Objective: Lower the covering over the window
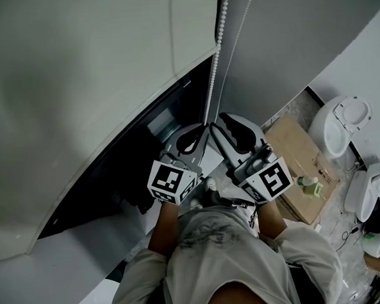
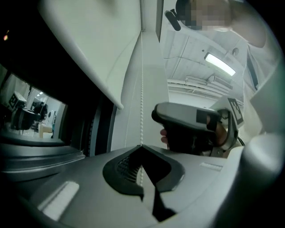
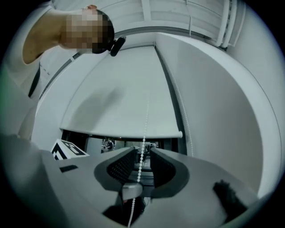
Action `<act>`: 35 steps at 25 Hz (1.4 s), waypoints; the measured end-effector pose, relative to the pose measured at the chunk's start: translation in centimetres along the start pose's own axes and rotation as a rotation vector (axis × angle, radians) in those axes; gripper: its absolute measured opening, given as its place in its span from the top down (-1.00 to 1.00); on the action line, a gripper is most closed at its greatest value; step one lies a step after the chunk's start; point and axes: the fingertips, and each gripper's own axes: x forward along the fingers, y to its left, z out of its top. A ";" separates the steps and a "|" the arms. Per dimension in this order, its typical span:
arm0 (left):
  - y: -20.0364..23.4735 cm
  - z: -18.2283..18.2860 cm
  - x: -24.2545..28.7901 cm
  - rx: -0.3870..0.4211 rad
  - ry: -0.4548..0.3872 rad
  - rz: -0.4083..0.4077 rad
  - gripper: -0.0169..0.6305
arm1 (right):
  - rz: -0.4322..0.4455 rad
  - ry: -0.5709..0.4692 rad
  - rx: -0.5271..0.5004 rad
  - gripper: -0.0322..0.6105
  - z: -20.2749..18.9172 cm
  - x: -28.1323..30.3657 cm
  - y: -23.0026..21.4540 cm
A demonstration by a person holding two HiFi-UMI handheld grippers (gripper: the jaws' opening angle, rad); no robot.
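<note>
The white roller blind (image 1: 77,91) hangs partway down over the dark window (image 1: 139,154), its bottom bar crossing the glass. A white bead chain (image 1: 214,69) drops beside the blind's right edge. My left gripper (image 1: 197,133) is shut on the bead chain (image 2: 142,89), which enters its closed tips (image 2: 141,147). My right gripper (image 1: 219,122) stands just to the right, a little higher. It is open; the chain (image 3: 143,147) runs loose between its spread jaws (image 3: 142,153) without touching the pads. The blind (image 3: 120,98) fills the right gripper view above.
A plain white wall (image 1: 298,38) stands to the right of the chain. On the floor at right lie a cardboard box (image 1: 300,161) with a green bottle (image 1: 309,184) on it, and white toilets (image 1: 342,126). The person's torso fills the bottom.
</note>
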 end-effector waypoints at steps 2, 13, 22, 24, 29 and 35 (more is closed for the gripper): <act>0.0 -1.0 0.0 -0.007 0.022 -0.002 0.92 | 0.005 -0.008 -0.004 0.54 0.4 0.4 0.0; -0.3 -5.5 -0.4 -0.035 0.119 -0.015 0.92 | 0.021 -0.022 -0.042 0.53 1.4 2.7 -0.2; -0.6 -6.3 -1.1 -0.047 0.130 -0.022 0.91 | 0.021 -0.008 -0.024 0.82 0.4 3.4 -0.1; -0.6 -6.3 -1.3 -0.040 0.130 -0.018 0.91 | 0.020 -0.016 -0.015 0.83 0.4 3.4 -0.1; -0.5 -4.9 -1.7 -0.039 0.100 -0.004 0.88 | 0.011 0.016 -0.018 0.83 -0.7 3.2 -0.5; -0.1 -1.1 -2.9 -0.038 0.003 0.010 0.84 | 0.005 0.118 0.023 0.83 -5.2 2.3 0.0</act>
